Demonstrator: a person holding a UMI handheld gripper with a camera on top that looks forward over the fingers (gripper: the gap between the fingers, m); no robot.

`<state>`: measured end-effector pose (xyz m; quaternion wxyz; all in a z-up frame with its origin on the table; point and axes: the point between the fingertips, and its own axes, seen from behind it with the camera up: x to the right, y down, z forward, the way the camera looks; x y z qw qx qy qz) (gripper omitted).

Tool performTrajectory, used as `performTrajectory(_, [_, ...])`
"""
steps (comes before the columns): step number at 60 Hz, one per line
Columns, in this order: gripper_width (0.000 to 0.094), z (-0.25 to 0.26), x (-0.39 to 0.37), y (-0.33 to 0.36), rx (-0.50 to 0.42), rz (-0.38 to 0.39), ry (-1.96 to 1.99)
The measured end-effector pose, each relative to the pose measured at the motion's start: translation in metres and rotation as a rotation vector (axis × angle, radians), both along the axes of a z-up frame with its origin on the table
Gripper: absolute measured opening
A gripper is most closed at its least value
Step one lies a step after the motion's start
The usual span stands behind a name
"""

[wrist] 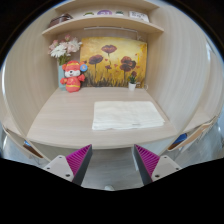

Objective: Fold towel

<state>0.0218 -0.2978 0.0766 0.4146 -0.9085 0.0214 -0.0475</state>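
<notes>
A white towel (127,115) lies flat on the light wooden desk (65,120), folded into a rectangle, a little right of the middle and beyond my fingers. My gripper (113,160) is open and empty, held back over the desk's near edge. Its two fingers (78,160) with magenta pads stand wide apart, with bare desk between them. The towel is well ahead of the fingertips and touches neither.
A red and white toy figure (72,78) and a vase of pale flowers (64,48) stand at the back left. A flower picture (113,60) leans on the back wall, with a small plant (132,84) before it. A shelf (100,22) with objects hangs above. Curved side walls enclose the desk.
</notes>
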Motion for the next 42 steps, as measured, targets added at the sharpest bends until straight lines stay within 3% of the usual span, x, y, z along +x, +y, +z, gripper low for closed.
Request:
performTrajectory(12, [0.0842, -0.035, -0.041, 0.102, -0.022, 0.092, 0.012])
performTrajectory(27, [0.0814, -0.066, -0.06, 0.213, -0.05, 0.145, -0.012])
performTrajectory(35, [0.0653, -0.087, -0.054, 0.228, -0.113, 0.143, -0.047])
performTrajectory(42, [0.0441, -0.086, -0.047, 0.232, -0.066, 0.107, -0.035])
